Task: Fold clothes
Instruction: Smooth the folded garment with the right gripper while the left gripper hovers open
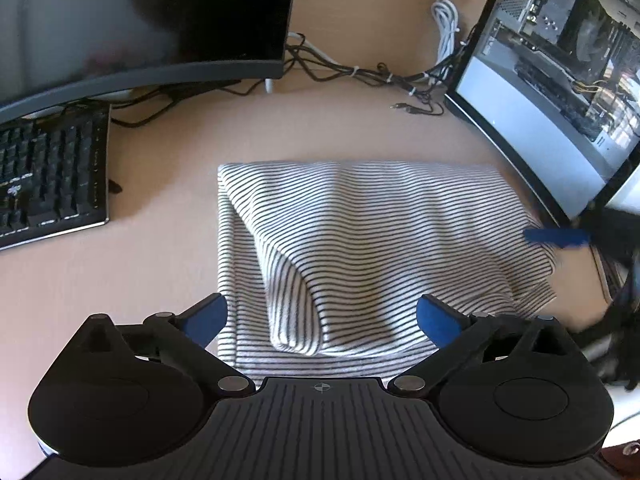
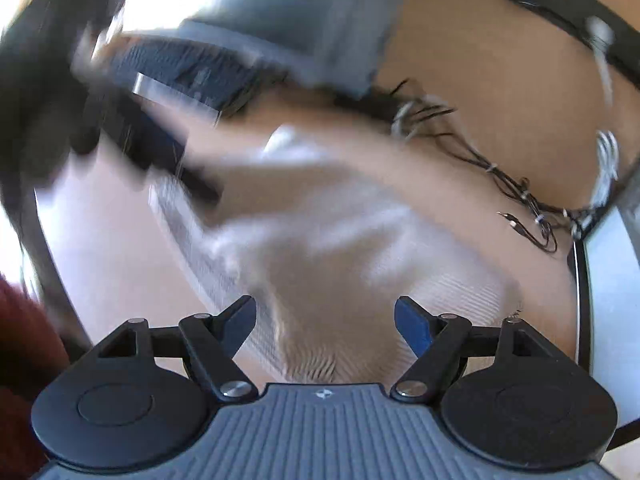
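Striped garment [image 1: 360,240] is down flat on the tan desk [image 1: 160,272], sitting straight ahead of the left gripper [image 1: 322,320], w/ its near edge running in between and under the two blue fingertips [image 1: 206,318]. Thin dark stripes on white, knit fabric, folded into a rough rectangle: far edge neat and straight, left edge straight too. Top layer is a flap coming diagonally down from the far-left corner, ending in a soft rounded bulge just ahead of the jaws, a bit left of centre. Under it a flatter band w/ stripes running across, closest to the gripper body. Right corner of the cloth sticks out in a loose point, slightly lifted. Left jaws spread wide, nothing pinched, pads clear of the cloth on both sides. Over at the garment's right edge, the right gripper [image 1: 556,237] shows in the left wrist view as a blue finger plus dark blurred body, at or just over the fabric there; contact can't be told. Right wrist view is heavily smeared: the right gripper [image 2: 325,326] has its jaws standing apart, pads not pressing anything, and the garment [image 2: 340,248] is a pale streaked mass ahead of and beneath them, stripes only just readable near the right fingertip. Beyond the cloth: keyboard [image 1: 52,176] far left, monitor [image 1: 140,20] behind, cables [image 1: 360,72], second screen [image 1: 552,80] far right.
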A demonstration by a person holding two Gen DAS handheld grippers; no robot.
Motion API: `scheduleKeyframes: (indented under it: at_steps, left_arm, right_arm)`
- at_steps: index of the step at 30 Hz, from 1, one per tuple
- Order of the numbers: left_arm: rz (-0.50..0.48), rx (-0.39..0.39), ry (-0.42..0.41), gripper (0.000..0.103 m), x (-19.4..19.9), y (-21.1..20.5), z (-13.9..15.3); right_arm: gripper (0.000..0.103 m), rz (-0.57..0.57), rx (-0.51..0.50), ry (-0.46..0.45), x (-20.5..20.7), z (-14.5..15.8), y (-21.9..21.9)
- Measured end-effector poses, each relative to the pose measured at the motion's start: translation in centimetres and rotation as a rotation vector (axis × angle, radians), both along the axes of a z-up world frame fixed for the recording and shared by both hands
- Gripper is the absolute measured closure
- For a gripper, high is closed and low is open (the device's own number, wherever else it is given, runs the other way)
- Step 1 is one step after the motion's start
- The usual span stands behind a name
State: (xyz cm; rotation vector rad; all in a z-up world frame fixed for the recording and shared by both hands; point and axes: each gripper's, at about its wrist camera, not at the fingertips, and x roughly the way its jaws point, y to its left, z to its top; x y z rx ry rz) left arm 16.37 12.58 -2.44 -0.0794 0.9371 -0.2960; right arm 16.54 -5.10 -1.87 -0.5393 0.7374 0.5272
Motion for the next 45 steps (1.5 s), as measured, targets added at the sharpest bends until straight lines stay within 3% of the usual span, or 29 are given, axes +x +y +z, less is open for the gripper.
scheduleKeyframes:
  at_steps: [2, 5, 10, 14, 17, 20, 25, 32, 36, 39, 42, 45]
  left_arm:
    - [0.001, 0.001, 0.003, 0.0, -0.1, 0.2, 0.0]
    - [-0.004, 0.005, 0.012, 0.0, -0.2, 0.4, -0.2]
    - [-0.009, 0.024, 0.033, 0.0, -0.2, 1.0, -0.9]
    - [-0.034, 0.011, 0.018, 0.0, -0.2, 0.9, -0.8]
    - [-0.108, 0.007, -0.023, 0.0, -0.8, 0.0, -0.3]
    - [-0.181, 0.075, -0.067, 0.0, -1.1, -1.7, -0.5]
    - [-0.144, 0.189, -0.098, 0.0, 0.7, -2.0, -1.1]
    - [-0.078, 0.135, -0.125, 0.0, 3.5, -0.3, 1.1]
    - [-0.065, 0.126, -0.113, 0.0, 4.2, 0.0, 1.1]
    - [-0.051, 0.103, -0.091, 0.0, 4.4, 0.5, 0.7]
    - [-0.038, 0.084, -0.075, 0.0, 4.3, 1.1, 0.6]
    - [-0.028, 0.069, -0.066, 0.0, 4.0, 1.8, 0.8]
  right_arm:
    - [0.026, 0.013, -0.086, -0.04, -0.2, -1.5, 1.2]
    - [0.026, -0.019, -0.1, -0.075, 0.7, -2.5, 2.3]
    - [0.026, -0.196, 0.118, -0.16, 2.5, 1.8, -0.1]
    - [0.021, -0.326, 0.288, -0.156, 3.4, 4.6, -3.8]
    - [0.019, -0.351, 0.26, -0.161, 2.7, 4.4, -4.8]
    - [0.019, -0.35, 0.24, -0.13, 2.0, 3.3, -5.0]
    - [0.019, -0.302, 0.184, -0.14, -0.1, 2.2, -3.5]
    - [0.016, -0.211, 0.126, -0.078, -0.2, -0.4, -0.6]
    - [0.016, -0.259, 0.042, -0.202, 0.8, -0.2, 0.6]
    - [0.016, -0.325, 0.09, -0.251, 2.1, 1.5, -0.1]
    - [0.016, -0.343, 0.143, -0.231, 3.3, 2.4, -0.6]
    - [0.016, -0.292, 0.189, -0.183, 4.0, 2.1, 0.2]
